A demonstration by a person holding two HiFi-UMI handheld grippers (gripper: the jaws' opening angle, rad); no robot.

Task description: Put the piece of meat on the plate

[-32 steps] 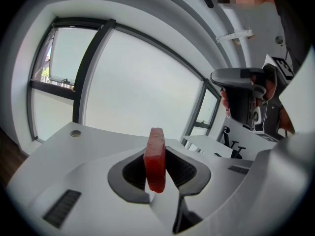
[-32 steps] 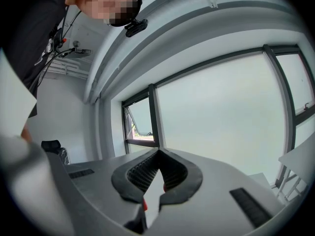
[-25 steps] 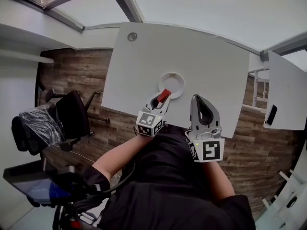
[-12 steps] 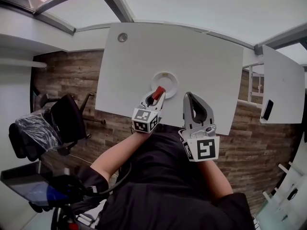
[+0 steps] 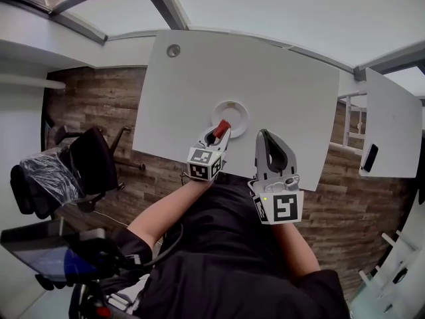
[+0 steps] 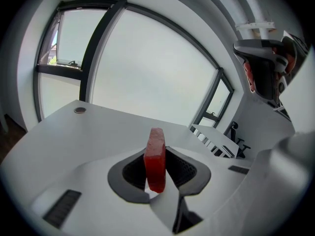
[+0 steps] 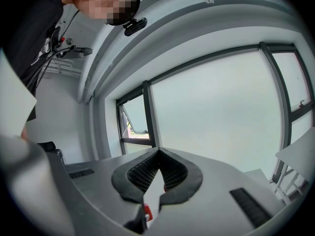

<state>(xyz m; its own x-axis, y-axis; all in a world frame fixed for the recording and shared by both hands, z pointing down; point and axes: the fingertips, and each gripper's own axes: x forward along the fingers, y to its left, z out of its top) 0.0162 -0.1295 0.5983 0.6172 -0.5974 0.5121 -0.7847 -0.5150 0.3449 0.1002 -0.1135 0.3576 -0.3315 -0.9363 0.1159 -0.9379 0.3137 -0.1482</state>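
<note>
Pinched on edge between the pads of the left gripper (image 5: 218, 135): a red, slab-shaped piece of meat (image 6: 155, 157), poking up past the tips. Just ahead of those tips, a round white plate (image 5: 230, 113). Best to carry the meat over the plate's middle, lower until nearly touching, then part the jaws gently, clear of the rim. Alongside, the right gripper (image 5: 269, 137), closed tip to tip on nothing. Beyond, a bare white tabletop (image 5: 285, 85) with a round grey grommet (image 5: 173, 50) near its far corner. Further off, large windows (image 6: 147, 68). Beside the table, wood-plank flooring (image 5: 99, 105).
</note>
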